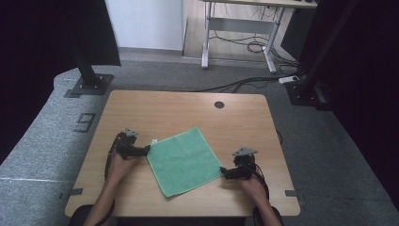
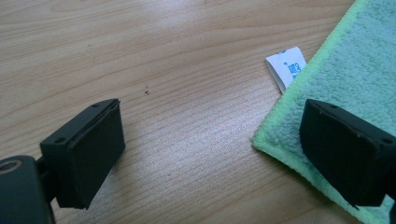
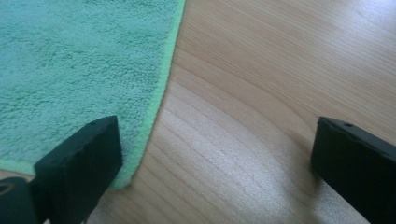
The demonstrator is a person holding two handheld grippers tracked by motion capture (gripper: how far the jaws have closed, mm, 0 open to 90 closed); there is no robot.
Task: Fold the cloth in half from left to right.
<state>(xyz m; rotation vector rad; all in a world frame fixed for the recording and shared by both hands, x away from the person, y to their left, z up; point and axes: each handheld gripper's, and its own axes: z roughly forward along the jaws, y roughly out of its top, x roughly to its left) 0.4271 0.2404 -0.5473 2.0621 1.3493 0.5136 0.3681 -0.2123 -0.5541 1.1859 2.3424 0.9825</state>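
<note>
Step judged: pinch two opposite cloth corners. Left gripper (image 1: pixel 141 151) at cloth's (image 1: pixel 185 161) left corner, jaws apart, one jaw over hem, other over bare table (image 1: pixel 188 103). Right gripper (image 1: pixel 227 173) at right corner, jaws apart, straddling hem. Advice: lower both until one jaw slides under hem, close evenly, lift together. Cloth green terry, paler edge, flat, set diagonally near table's front edge; white tag (image 2: pixel 286 66) by left corner, print unreadable.

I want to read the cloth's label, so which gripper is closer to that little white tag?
Left. The left gripper sits at the green cloth's corner beside the white tag; the right gripper is at the opposite corner.
</note>
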